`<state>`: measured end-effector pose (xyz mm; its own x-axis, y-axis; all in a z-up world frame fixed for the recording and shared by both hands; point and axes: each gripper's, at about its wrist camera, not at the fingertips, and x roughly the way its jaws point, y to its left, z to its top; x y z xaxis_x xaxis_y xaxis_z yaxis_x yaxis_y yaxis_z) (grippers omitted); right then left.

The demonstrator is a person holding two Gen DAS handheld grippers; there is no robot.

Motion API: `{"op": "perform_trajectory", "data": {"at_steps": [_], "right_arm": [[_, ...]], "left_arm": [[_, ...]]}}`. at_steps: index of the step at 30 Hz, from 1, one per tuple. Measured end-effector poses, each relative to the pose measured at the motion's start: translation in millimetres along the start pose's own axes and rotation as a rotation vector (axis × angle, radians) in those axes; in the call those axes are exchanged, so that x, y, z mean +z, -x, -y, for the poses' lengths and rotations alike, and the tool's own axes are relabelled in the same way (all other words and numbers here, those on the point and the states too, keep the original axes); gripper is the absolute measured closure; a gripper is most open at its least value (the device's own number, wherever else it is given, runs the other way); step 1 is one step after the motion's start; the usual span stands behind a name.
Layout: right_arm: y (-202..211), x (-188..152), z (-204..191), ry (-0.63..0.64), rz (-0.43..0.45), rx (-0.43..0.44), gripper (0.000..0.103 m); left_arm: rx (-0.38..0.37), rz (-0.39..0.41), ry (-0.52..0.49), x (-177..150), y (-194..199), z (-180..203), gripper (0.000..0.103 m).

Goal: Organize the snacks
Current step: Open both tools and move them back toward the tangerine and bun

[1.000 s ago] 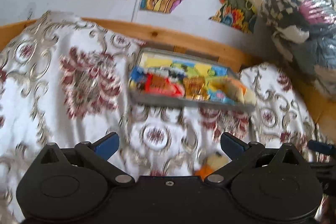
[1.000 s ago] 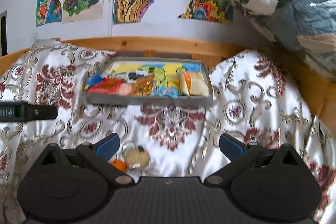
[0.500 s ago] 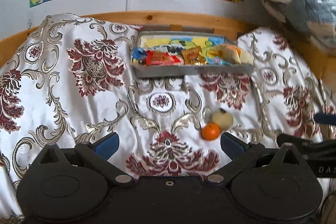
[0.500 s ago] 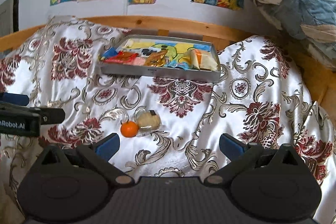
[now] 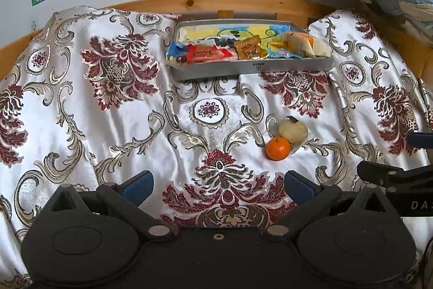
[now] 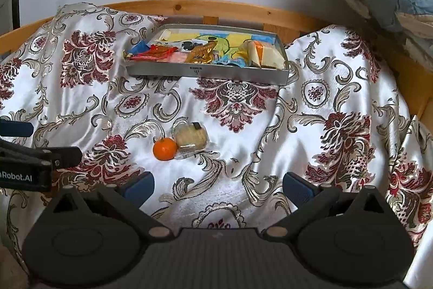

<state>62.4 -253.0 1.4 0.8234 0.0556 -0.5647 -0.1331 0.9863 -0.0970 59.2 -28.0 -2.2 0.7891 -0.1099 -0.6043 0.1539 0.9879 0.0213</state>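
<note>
Snacks: tangerine point(image 6: 164, 148) and wrapped cake point(image 6: 190, 138) now farther ahead, short of tray point(image 6: 205, 71); both grippers point(image 5: 217, 184) point(image 6: 217, 184) pulled back, released, empty; two pickups left.

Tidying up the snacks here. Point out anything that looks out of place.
Two items lie loose on the cloth, in front of the tray that holds the other snacks: an orange and, touching it, a wrapped cake. Nothing looks spilled or damaged.

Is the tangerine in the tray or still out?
Out. The tangerine lies on the bedspread beside a wrapped pastry, well short of the tray.
</note>
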Motion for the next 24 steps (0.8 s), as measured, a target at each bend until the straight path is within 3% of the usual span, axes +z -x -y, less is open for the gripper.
{"op": "perform_trajectory", "data": {"at_steps": [9,16,20,24], "right_arm": [[-11,2,3,-0.017,-0.028,0.014,0.0],[-26,11,19,-0.071,-0.058,0.034,0.0],[-40,22,29,-0.039,-0.073,0.045,0.0],[-58,31,39,0.001,-0.074,0.04,0.0]], "left_arm": [[-0.026,-0.066,-0.023,2,-15,6,0.001],[-0.116,-0.144,-0.014,7,-34,5,0.001],[-0.154,-0.152,-0.084,13,-49,11,0.001],[-0.208,-0.108,-0.18,14,-60,21,0.001]]}}
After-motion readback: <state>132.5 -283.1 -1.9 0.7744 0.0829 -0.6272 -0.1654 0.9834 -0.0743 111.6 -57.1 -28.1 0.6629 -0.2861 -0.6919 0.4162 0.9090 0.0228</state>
